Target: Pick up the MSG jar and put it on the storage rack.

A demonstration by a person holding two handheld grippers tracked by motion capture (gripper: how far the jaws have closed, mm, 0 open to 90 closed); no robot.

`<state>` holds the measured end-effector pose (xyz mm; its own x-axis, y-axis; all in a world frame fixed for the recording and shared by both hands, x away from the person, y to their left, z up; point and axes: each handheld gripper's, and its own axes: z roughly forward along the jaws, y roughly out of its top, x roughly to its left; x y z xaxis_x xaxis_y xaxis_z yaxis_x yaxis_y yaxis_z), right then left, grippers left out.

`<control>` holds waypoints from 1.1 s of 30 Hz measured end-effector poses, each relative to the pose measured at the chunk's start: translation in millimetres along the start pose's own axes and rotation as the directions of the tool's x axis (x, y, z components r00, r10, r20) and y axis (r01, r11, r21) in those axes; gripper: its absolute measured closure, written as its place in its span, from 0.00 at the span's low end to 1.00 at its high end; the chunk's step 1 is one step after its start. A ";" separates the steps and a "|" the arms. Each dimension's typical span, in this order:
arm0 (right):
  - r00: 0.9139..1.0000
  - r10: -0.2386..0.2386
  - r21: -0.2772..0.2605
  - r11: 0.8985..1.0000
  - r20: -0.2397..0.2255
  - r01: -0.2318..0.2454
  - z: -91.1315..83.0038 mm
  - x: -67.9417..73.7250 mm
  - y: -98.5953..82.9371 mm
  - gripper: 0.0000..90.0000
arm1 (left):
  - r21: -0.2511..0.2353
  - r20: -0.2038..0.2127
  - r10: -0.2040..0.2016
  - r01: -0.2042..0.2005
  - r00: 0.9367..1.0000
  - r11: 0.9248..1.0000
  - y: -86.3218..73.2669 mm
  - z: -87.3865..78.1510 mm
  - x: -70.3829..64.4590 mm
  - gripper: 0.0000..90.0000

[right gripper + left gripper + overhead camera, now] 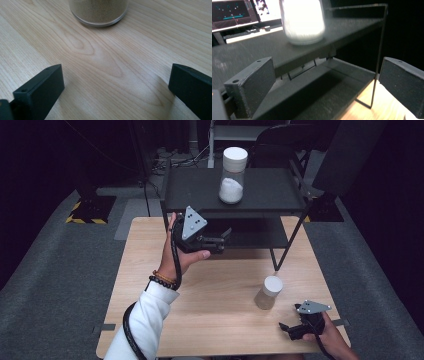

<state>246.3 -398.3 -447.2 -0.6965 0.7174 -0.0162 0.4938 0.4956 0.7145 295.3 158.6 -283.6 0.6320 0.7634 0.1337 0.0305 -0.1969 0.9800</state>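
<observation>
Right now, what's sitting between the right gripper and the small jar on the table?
Nothing: only bare wood of the table lies between the open right gripper and the small jar, as the right gripper view shows.

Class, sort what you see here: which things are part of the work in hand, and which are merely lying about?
In the work:
left tool
right tool
tall jar on the black shelf
small jar

Lying about:
cables on the floor
folding chair

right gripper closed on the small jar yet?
No: in the right gripper view the right gripper has its jaws wide apart over bare table, with the small jar standing ahead of them, untouched.
</observation>
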 end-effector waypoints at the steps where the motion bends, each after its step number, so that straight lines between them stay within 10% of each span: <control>1: 1.000 0.000 0.000 1.000 0.000 0.000 0.0 0.0 0.0 0.00 | 0.003 0.004 -0.003 0.003 1.000 1.000 -2.7 -0.7 -0.1 0.00; 33: 1.000 0.000 0.000 1.000 0.000 0.000 0.0 -0.1 0.0 0.00 | 0.166 -0.004 -0.014 0.014 1.000 0.986 -88.3 -24.6 -10.0 0.00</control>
<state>246.3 -398.3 -447.2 -0.6967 0.7172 -0.0160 0.4937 0.4955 0.7147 267.3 183.5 -367.8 0.6287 0.7683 0.1205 0.1679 -0.2854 0.9436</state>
